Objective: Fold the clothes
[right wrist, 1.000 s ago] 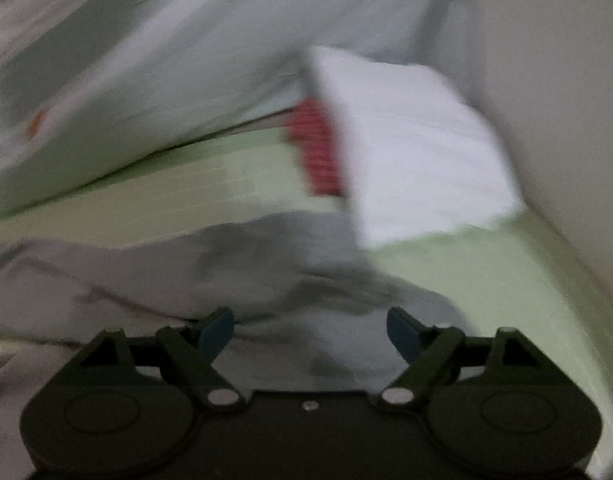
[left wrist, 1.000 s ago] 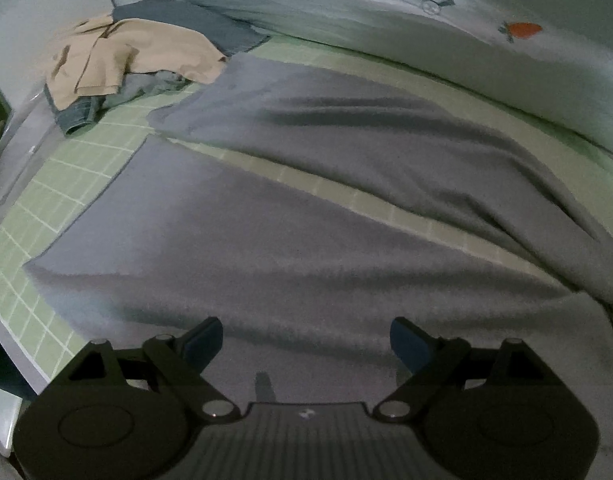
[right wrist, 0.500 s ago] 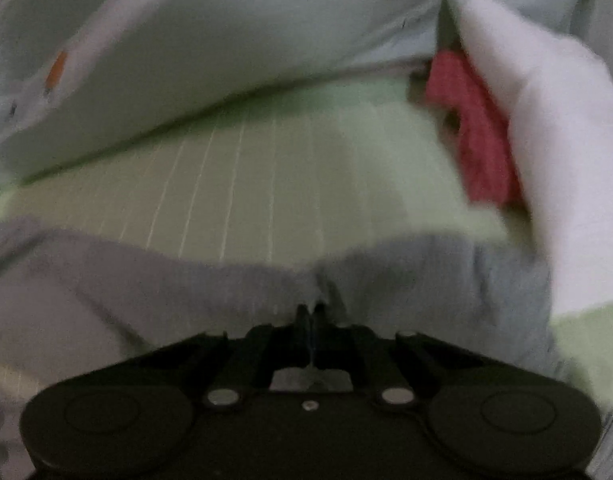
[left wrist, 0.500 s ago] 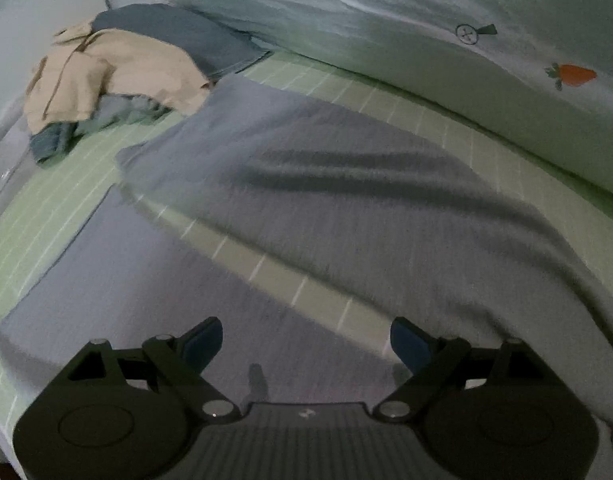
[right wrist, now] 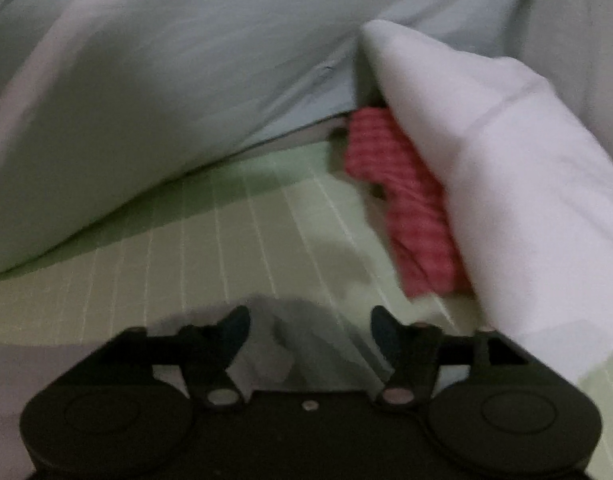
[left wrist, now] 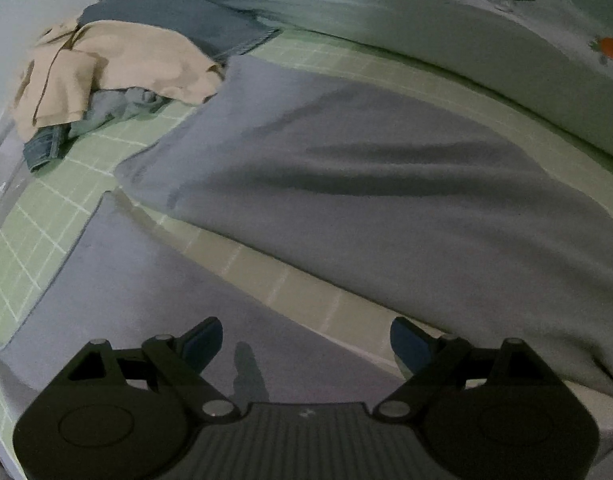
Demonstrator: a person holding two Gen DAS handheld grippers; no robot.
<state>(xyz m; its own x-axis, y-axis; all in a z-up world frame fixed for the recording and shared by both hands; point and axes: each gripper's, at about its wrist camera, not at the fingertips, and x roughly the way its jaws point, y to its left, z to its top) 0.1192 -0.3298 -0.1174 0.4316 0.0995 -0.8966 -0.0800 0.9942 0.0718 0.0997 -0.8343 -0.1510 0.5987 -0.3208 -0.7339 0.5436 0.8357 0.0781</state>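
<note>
My left tool (left wrist: pixel 304 340) hangs spread wide and empty over the near leg of the grey knit trousers (left wrist: pixel 386 200), which lie flat across the green checked bedsheet (left wrist: pixel 38 216); a bare strip of sheet runs between the two legs. My right tool (right wrist: pixel 310 330) is opening, grey cloth lying loose between its pads. Only the left view shows the beige-and-denim clothes heap (left wrist: pixel 106 68); only the right shows the red striped cloth (right wrist: pixel 406 204) under a white pillow (right wrist: pixel 506 184).

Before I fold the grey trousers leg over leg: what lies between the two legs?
In the left wrist view, only a bare strip of the green checked sheet separates the near leg from the far leg; no other clothing lies there.
</note>
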